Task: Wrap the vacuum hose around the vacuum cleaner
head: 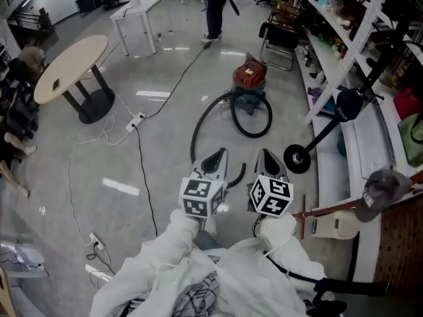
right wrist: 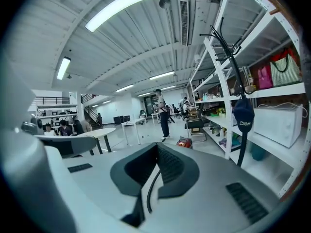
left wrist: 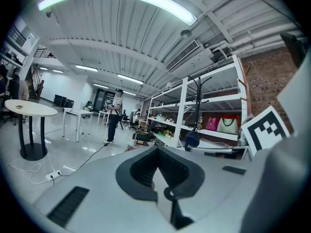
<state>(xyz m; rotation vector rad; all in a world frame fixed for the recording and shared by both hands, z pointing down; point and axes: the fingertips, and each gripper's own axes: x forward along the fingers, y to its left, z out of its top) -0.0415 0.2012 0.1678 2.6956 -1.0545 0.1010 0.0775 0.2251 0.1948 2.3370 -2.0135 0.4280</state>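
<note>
With the left tool [head: 215,158] and right tool [head: 269,158] both closed and empty, the vacuum cleaner [head: 250,78] is seen well ahead on the floor [head: 165,65], its sprawled black hose [head: 197,127] judged light, springy and best gripped near its free end.

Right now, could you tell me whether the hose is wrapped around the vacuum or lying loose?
Loose. The hose sprawls in wide loops on the floor in front of the vacuum, none wound around it.

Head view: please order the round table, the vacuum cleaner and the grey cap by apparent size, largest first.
1. Round table.
2. Vacuum cleaner and grey cap look alike; the cap is nearer, so unranked.
</note>
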